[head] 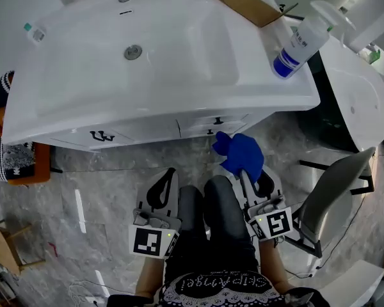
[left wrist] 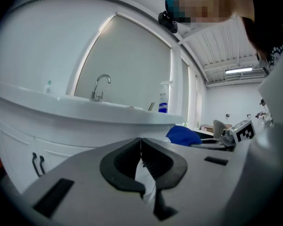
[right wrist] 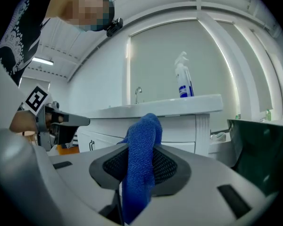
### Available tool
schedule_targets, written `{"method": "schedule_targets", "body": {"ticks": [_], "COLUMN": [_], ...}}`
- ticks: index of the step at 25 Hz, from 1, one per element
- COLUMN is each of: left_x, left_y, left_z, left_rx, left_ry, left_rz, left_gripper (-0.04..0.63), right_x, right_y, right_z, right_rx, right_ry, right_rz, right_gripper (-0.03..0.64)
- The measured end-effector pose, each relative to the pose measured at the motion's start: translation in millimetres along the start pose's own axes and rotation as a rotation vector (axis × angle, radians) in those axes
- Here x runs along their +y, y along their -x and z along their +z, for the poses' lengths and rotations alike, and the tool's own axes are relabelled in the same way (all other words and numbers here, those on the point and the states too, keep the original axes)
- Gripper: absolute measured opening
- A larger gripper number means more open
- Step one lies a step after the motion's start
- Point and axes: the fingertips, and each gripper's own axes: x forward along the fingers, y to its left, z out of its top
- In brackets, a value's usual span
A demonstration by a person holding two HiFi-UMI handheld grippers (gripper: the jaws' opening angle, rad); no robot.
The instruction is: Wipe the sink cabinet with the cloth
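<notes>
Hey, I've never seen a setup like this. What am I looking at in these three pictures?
There is no robot here: a person holds a two-jaw gripper in each hand. The top-down picture comes from a camera on their head, and the other two come from cameras riding on each gripper. The left gripper is shut and empty. The right gripper is clamped on a blue cloth. Ahead stands a white sink cabinet, with a spray bottle and a piece of cardboard on its top.

Left claw (left wrist: pixel 141 142) points forward with jaws pressed together; right claw (right wrist: pixel 140 149) beside it clamps the cloth (right wrist: pixel 142 173).
</notes>
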Motion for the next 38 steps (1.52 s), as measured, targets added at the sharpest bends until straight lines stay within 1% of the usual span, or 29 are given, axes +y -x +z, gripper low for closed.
{"method": "schedule_targets", "body": {"ticks": [3, 6, 9, 12, 16, 20, 26, 32, 38], "left_x": [-5.4, -4.2, -1.4, 2.5, 1.8, 7.5, 31.8, 44.2, 36.2], "left_y": [-26.3, -49.3, -69.0, -85.1, -95.7, -97.8, -84.7, -79.3, -71.0], "left_z": [-50.5, -93.8, -125.9, -147.1, -164.0, -176.6, -185.8, -189.3, -196.4], "left_rx": [0.008, 0.015, 0.001, -0.029, -0.075, -0.089, -0.082, -0.092, -0.107], "left_ry": [-0.005, -0.011, -0.024, -0.043, -0.048, -0.034, 0.000, 0.003, 0.010], "left_rz": [-0.027, -0.046, -0.061, -0.066, -0.081, -0.079, -0.037, -0.033, -0.062], "left_gripper": [0.005, 0.006, 0.006, 0.005, 0.005, 0.005, 0.005, 0.005, 0.005], "right_x": [-20.3, -33.6, -45.0, -53.5, -65.9, -70.6, -47.4, -34.2, -33.2], "right_y": [-12.6, -25.3, -36.9, -45.6, -42.9, -44.9, -61.2, -67.8, -64.9], "right_z": [-40.0, -69.3, -94.5, -110.4, -122.7, -123.6, -110.4, -97.6, -97.6], "right_rx": [-0.027, -0.063, -0.097, -0.151, -0.181, -0.190, -0.199, -0.231, -0.261], "right_ry": [0.004, 0.025, 0.034, 0.025, 0.011, 0.027, 0.064, 0.093, 0.077], "right_rz": [-0.007, -0.016, -0.029, -0.031, -0.045, -0.066, -0.034, -0.044, -0.068], "right_gripper": [0.120, 0.120, 0.120, 0.120, 0.120, 0.120, 0.120, 0.120, 0.120]}}
